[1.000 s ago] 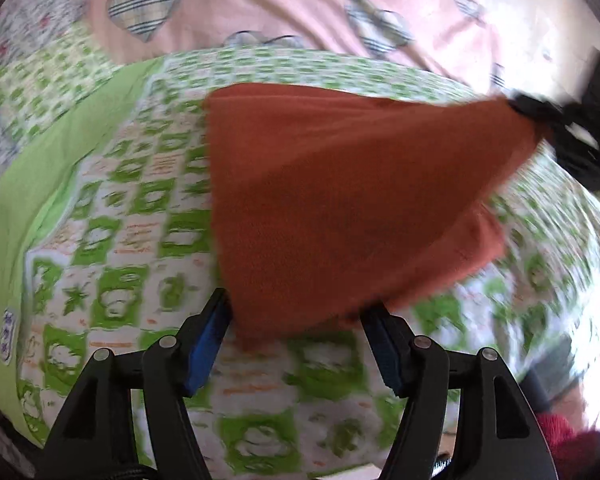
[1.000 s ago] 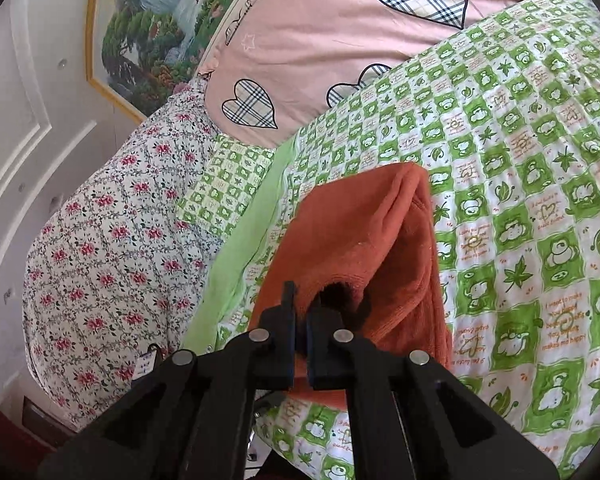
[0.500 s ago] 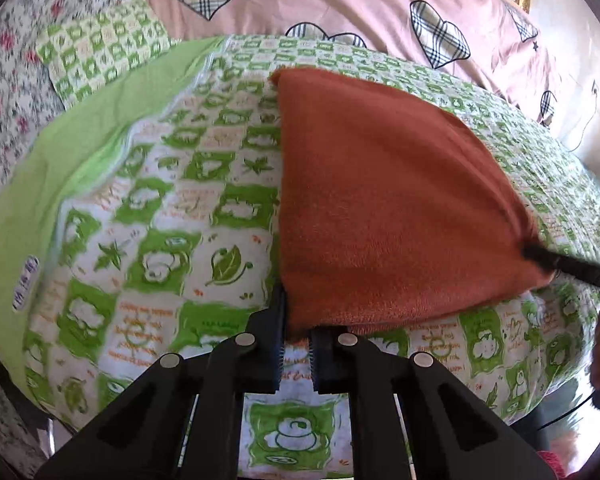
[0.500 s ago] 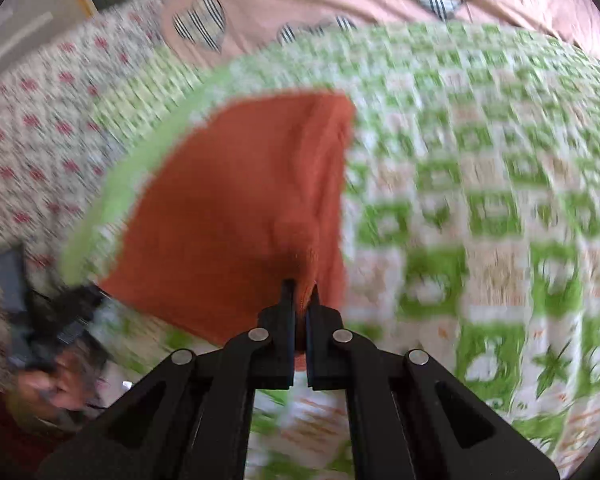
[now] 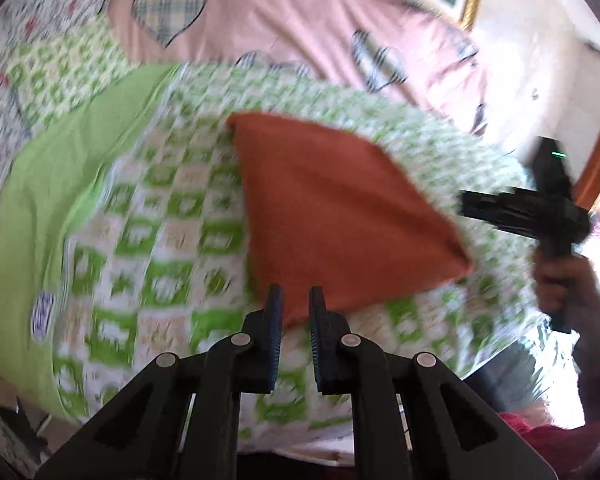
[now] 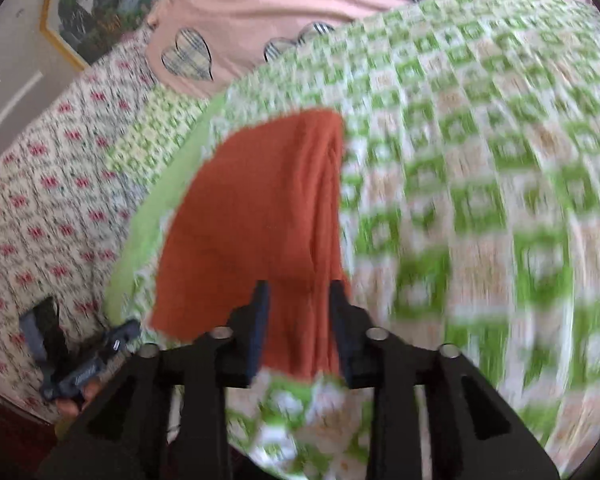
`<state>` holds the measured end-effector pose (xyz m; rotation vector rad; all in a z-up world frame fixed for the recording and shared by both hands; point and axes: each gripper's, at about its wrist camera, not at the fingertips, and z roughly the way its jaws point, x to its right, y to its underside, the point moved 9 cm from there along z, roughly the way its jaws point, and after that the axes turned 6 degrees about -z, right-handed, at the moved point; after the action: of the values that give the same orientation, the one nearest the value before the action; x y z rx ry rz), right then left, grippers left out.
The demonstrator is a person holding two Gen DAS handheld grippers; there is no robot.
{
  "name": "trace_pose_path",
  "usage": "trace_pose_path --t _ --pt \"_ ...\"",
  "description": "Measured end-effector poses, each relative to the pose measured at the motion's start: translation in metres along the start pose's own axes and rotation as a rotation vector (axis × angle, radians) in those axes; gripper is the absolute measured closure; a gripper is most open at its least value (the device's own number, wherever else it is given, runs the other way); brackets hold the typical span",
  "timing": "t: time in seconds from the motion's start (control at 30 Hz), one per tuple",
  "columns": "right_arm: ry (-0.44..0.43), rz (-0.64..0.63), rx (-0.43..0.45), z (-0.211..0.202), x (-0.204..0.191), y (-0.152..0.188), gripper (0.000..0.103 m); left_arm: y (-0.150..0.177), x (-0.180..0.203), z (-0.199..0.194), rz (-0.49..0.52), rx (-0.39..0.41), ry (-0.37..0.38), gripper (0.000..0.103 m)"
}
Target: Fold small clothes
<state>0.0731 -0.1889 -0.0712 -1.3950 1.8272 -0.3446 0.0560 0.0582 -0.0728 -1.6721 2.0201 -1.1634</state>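
Observation:
An orange-brown folded cloth (image 5: pixel 336 208) lies on the green-and-white patterned bedspread (image 5: pixel 148 240). In the left wrist view my left gripper (image 5: pixel 296 300) stands slightly open at the cloth's near corner, its jaws a narrow gap apart with the cloth edge between them. My right gripper (image 5: pixel 516 216) shows at the right, off the cloth, held by a hand. In the right wrist view the right gripper (image 6: pixel 300 296) is open, its jaws either side of the cloth's (image 6: pixel 260 220) near edge without pinching it. The left gripper (image 6: pixel 80 364) shows at the lower left.
A pink pillow with plaid hearts (image 5: pixel 260 12) lies at the head of the bed. A floral quilt (image 6: pixel 40 200) covers the left side. A framed picture (image 6: pixel 108 4) hangs on the wall. The bed's near edge drops off below the grippers.
Both grippers were shut on the cloth's corners half a second ago; now both have opened and let go. The cloth lies flat on the bed and the right gripper has pulled away.

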Motion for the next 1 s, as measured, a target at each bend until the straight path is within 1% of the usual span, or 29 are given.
trace_pose_path --t 0.07,0.1,0.17,0.2,0.23,0.3,0.33,0.4,0.47,0.53,0.6,0.67,0.7,0.73,0.77,0.8,0.87,0.9,1.0 --pt "-0.01 -0.004 0.021 0.019 0.001 -0.026 0.067 -0.01 0.007 0.004 0.006 0.02 0.032 0.087" --pt "-0.016 0.008 0.022 0.029 0.001 -0.035 0.067 -0.013 0.011 0.014 0.009 0.012 0.045 0.087" --pt "-0.015 0.043 0.006 0.055 0.011 -0.052 0.067 -0.014 0.009 0.026 0.006 0.005 0.041 0.087" --pt "-0.011 0.067 -0.007 0.067 0.017 -0.057 0.067 -0.011 0.008 0.038 -0.005 -0.024 0.049 0.087" --pt "-0.018 0.092 -0.025 0.078 0.022 -0.06 0.067 -0.008 0.008 0.047 -0.01 -0.05 0.061 0.087" --pt "-0.026 0.126 -0.057 0.096 0.028 -0.06 0.068 -0.001 0.004 0.061 -0.011 -0.089 0.041 0.087" --pt "-0.029 0.124 -0.057 0.1 0.029 -0.061 0.088 0.005 0.002 0.07 -0.003 -0.122 0.024 0.087" --pt "-0.037 0.109 -0.033 0.098 0.026 -0.067 0.089 0.01 0.0 0.076 0.009 -0.133 0.012 0.088" --pt "-0.016 0.065 -0.008 0.094 0.024 -0.074 0.091 0.011 0.001 0.076 0.01 -0.13 0.016 0.088" --pt "0.011 0.036 -0.017 0.098 0.028 -0.076 0.091 0.012 0.001 0.08 0.006 -0.134 0.011 0.088" --pt "0.05 0.013 -0.043 0.11 0.037 -0.069 0.092 0.012 0.002 0.083 0.002 -0.132 0.008 0.088" --pt "0.048 0.007 -0.043 0.117 0.041 -0.064 0.091 0.013 0.003 0.082 0.002 -0.13 -0.002 0.087" --pt "0.052 0.006 -0.041 0.115 0.041 -0.064 0.091 0.013 0.003 0.081 0.005 -0.129 -0.005 0.087" --pt "0.064 0.01 -0.041 0.111 0.042 -0.065 0.086 0.012 0.003 0.079 0.009 -0.129 -0.006 0.087" --pt "0.087 0.016 -0.034 0.104 0.042 -0.067 0.075 0.01 0.004 0.076 0.012 -0.129 -0.007 0.086" --pt "0.11 0.014 -0.013 0.093 0.04 -0.068 0.071 0.009 0.006 0.072 0.012 -0.125 -0.003 0.084" --pt "0.135 -0.021 0.049 0.062 0.027 -0.07 0.07 0.007 0.008 0.061 0.006 -0.106 0.012 0.08" --pt "0.134 -0.035 0.067 0.051 0.02 -0.069 0.07 0.005 0.01 0.057 0.003 -0.093 0.017 0.077" --pt "0.103 -0.119 0.087 0.023 -0.014 -0.051 0.07 0.005 0.01 0.055 -0.009 -0.085 0.032 0.074"
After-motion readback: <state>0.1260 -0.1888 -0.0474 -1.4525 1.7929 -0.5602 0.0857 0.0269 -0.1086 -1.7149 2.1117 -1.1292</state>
